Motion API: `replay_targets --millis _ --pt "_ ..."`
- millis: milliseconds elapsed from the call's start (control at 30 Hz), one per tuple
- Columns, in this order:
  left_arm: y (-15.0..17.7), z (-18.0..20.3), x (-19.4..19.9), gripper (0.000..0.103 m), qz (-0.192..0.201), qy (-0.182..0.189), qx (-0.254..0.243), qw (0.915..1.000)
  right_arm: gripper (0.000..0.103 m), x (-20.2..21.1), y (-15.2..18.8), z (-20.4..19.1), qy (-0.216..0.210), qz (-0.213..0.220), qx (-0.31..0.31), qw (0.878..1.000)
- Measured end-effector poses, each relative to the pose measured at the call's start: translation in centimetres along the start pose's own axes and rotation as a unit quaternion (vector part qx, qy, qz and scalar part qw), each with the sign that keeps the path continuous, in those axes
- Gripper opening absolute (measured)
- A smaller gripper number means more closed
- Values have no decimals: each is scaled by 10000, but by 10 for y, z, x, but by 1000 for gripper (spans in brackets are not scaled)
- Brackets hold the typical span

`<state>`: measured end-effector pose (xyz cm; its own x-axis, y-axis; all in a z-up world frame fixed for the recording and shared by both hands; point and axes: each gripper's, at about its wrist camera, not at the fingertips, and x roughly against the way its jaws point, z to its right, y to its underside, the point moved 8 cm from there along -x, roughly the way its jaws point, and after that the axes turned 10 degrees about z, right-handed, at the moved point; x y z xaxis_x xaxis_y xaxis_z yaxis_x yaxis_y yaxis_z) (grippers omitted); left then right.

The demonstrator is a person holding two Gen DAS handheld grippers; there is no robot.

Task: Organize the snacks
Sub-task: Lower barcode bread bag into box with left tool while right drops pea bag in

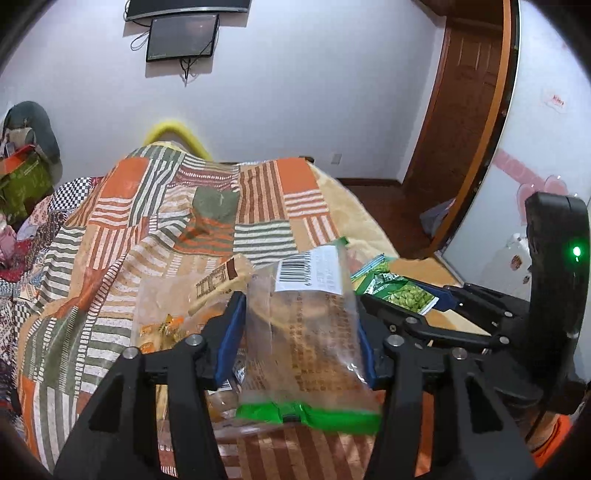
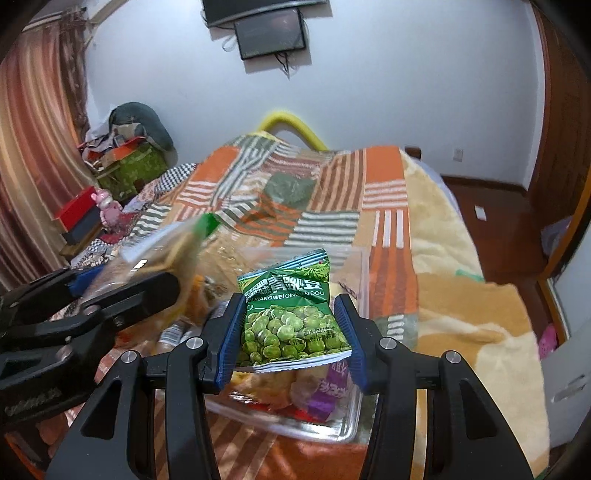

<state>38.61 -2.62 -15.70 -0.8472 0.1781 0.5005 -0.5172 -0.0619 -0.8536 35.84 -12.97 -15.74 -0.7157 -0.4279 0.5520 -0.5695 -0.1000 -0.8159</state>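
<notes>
My left gripper (image 1: pixel 301 332) is shut on a clear cake packet with green ends (image 1: pixel 310 354) and holds it above the bed. It also shows in the right wrist view (image 2: pixel 159 254), blurred. My right gripper (image 2: pixel 291 332) is shut on a green pea packet (image 2: pixel 291 321), held over a clear plastic box (image 2: pixel 347 428) with several snacks in it. The pea packet shows in the left wrist view (image 1: pixel 402 295) too, in the right gripper (image 1: pixel 413 306). More clear snack packets (image 1: pixel 173 306) lie on the bedspread under my left gripper.
A striped patchwork bedspread (image 1: pixel 147 229) and a yellow blanket (image 2: pixel 461 295) cover the bed. Boxes and clutter (image 2: pixel 125 162) stand at the far left by a curtain. A wooden door (image 1: pixel 461 110) is at the right. A screen (image 2: pixel 269 33) hangs on the wall.
</notes>
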Motion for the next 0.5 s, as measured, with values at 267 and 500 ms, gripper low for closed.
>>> replay_targets --millis 267,500 --pt "29 -6 -21 60 -623 312 469 9965 47 10 5 5 28 -102 40 9999" --pt "21 -1 4 61 -472 244 392 9978 48 37 -5 3 58 134 199 9997"
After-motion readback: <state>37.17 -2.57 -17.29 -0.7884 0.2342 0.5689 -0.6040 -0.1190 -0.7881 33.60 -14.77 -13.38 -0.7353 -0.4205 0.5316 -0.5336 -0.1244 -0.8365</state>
